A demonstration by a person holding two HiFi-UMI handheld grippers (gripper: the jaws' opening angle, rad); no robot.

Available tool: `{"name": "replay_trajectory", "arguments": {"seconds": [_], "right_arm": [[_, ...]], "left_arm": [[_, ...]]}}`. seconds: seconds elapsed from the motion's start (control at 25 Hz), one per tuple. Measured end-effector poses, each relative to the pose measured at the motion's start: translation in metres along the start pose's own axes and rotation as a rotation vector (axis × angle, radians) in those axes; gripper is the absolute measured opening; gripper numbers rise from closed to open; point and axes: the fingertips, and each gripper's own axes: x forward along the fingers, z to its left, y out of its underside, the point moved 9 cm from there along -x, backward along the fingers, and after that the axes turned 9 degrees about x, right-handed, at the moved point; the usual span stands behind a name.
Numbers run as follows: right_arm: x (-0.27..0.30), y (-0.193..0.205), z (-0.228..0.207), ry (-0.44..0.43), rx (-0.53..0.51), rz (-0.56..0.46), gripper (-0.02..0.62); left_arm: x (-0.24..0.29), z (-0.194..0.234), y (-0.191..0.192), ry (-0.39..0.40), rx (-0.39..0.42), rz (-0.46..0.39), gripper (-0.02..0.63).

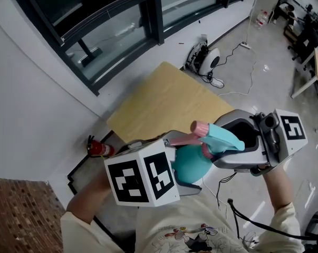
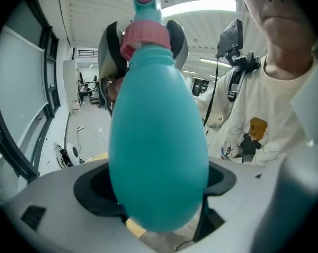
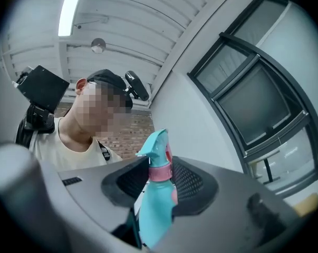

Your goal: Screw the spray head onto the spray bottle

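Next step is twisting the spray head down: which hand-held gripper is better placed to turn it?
Right. The right hand-held gripper is clamped on the teal plastic spray head at its pink collar, while the left hand-held gripper grips the teal egg-shaped plastic bottle and can steady it.

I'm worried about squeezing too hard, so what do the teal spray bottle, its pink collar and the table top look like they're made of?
Spray bottle: likely plastic; opaque teal, smooth, with a soft even sheen.
Pink collar: probably a stiffer plastic; opaque, dull finish, with a moulded-looking rim.
Table top: pale wood or wood-look laminate, matte; the grain is too faint to tell which.
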Motion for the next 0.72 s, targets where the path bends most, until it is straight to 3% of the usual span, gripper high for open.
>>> {"name": "replay_trajectory", "arguments": {"seconds": [0.2,0.44,0.56,0.72], "right_arm": [[0.001,0.003,0.004,-0.009,0.009,0.032,0.138],[-0.003,-0.001,0.004,0.075,-0.040,0.026,0.138],[-0.006,0.001,0.002,0.159,-0.086,0.017,0.138],[-0.009,0.007,-0.001,0.270,-0.125,-0.014,0.138]], "left_arm": [[0.001,-0.001,-0.003,-0.013,-0.002,0.005,0.428],[-0.005,0.002,-0.003,-0.137,-0.029,-0.031,0.428],[-0.006,0.006,0.000,-0.242,-0.054,-0.041,0.428],[0.000,0.011,0.005,-0.492,-0.045,0.005,0.428]]}}
